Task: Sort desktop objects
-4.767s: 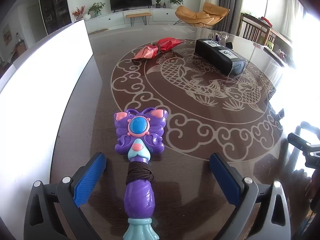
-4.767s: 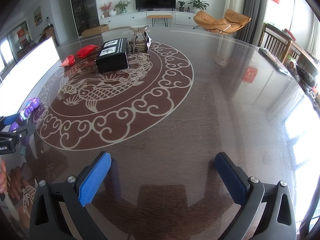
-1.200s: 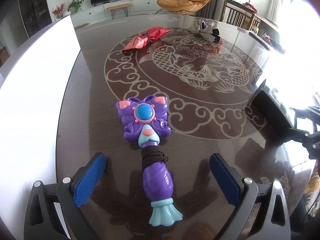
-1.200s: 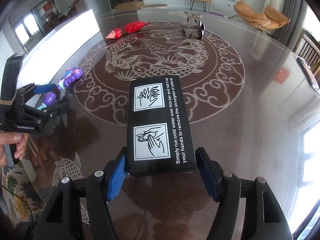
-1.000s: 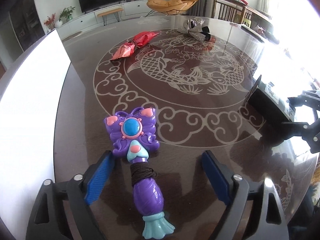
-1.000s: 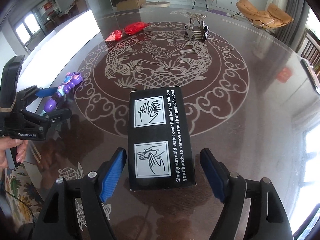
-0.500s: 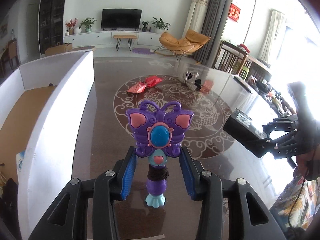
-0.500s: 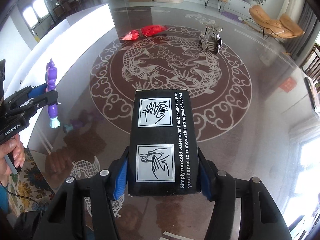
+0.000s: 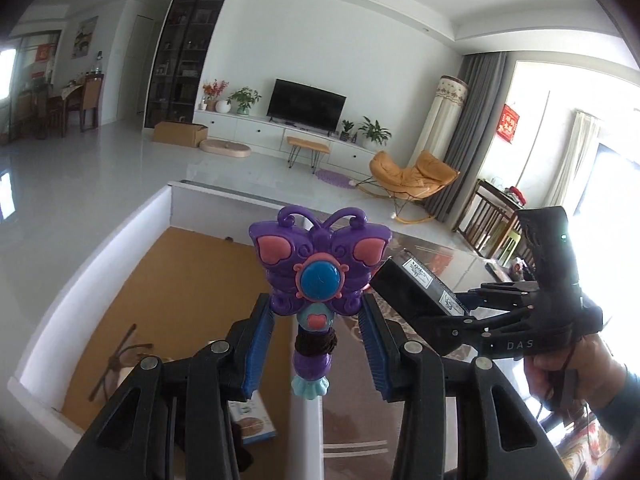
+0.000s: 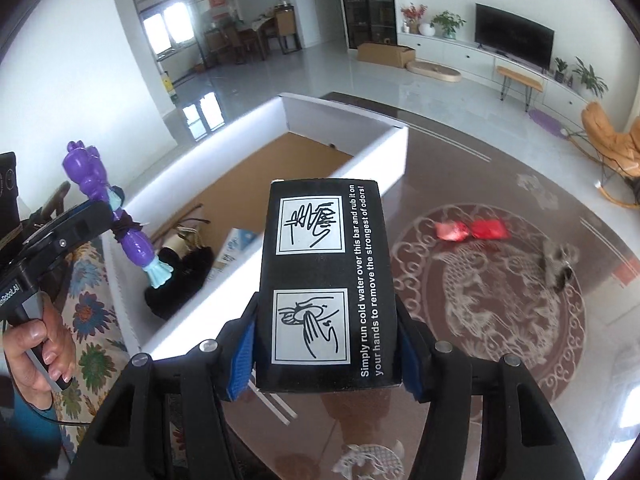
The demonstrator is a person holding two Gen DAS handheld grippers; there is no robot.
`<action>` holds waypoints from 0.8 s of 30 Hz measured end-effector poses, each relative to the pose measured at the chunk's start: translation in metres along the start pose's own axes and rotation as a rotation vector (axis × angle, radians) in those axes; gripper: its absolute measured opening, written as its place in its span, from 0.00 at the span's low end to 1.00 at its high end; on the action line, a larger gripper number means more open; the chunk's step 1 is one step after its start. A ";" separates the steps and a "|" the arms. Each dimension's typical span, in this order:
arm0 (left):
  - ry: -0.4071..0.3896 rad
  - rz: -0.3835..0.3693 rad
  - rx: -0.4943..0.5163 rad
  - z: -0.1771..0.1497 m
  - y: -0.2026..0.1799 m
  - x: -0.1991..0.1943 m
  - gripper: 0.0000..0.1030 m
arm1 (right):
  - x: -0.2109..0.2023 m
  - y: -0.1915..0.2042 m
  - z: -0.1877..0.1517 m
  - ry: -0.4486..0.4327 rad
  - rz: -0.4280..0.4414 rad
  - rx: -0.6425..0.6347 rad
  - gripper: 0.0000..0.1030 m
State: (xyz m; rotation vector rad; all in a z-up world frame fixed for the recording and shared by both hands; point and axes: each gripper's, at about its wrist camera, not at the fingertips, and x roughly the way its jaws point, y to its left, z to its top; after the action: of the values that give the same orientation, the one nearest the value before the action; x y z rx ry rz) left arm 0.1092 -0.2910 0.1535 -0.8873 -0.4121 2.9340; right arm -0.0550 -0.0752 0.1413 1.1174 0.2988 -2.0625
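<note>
Both tools raised above the worktop edge, each grasping an object beside the white box.

The left tool (image 9: 316,332) is clenched on the purple butterfly wand (image 9: 318,276), held upright over the near wall of the white box (image 10: 256,128), whose brown floor holds a blue-and-white carton (image 10: 236,246) and a dark fuzzy item (image 10: 180,280). The right tool (image 10: 326,354) clamps the black soap box (image 10: 326,280) between its blue pads, above the worktop (image 10: 460,168). Far right on the worktop lie a red wrapper (image 10: 472,230) and a grey bow (image 10: 558,264).
</note>
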 end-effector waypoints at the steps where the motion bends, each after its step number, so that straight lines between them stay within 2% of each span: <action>1: 0.026 0.037 -0.008 0.002 0.016 0.003 0.42 | 0.008 0.017 0.008 -0.006 0.028 -0.013 0.57; 5: 0.172 0.102 -0.094 -0.009 0.078 0.031 0.42 | 0.056 0.082 0.026 0.009 0.135 -0.047 0.57; 9: 0.373 0.219 -0.142 -0.039 0.115 0.075 0.44 | 0.107 0.123 0.021 0.056 0.216 -0.045 0.58; 11: 0.424 0.296 -0.152 -0.052 0.121 0.085 0.60 | 0.123 0.129 0.016 0.053 0.193 -0.033 0.59; 12: 0.419 0.313 -0.158 -0.056 0.122 0.085 0.72 | 0.125 0.128 0.014 0.045 0.168 -0.028 0.60; 13: 0.401 0.310 -0.165 -0.060 0.121 0.083 0.78 | 0.125 0.124 0.012 0.033 0.152 -0.022 0.63; 14: 0.376 0.302 -0.172 -0.062 0.120 0.080 0.78 | 0.120 0.118 0.009 0.015 0.152 -0.017 0.65; 16: 0.315 0.296 -0.178 -0.064 0.115 0.071 0.78 | 0.101 0.102 0.002 -0.052 0.130 -0.020 0.77; 20: 0.206 0.284 -0.162 -0.056 0.090 0.055 0.78 | 0.055 0.050 -0.025 -0.225 -0.020 -0.037 1.00; 22: 0.171 0.229 -0.148 -0.045 0.065 0.051 0.78 | 0.048 0.010 -0.046 -0.232 -0.122 -0.021 1.00; 24: 0.154 0.134 -0.123 -0.041 0.033 0.045 0.78 | 0.057 -0.034 -0.075 -0.164 -0.249 0.008 1.00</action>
State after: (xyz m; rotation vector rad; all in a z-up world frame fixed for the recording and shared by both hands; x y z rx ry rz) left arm 0.0952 -0.3077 0.0880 -1.1917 -0.5481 2.9562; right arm -0.0517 -0.0417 0.0469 0.9462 0.3635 -2.3603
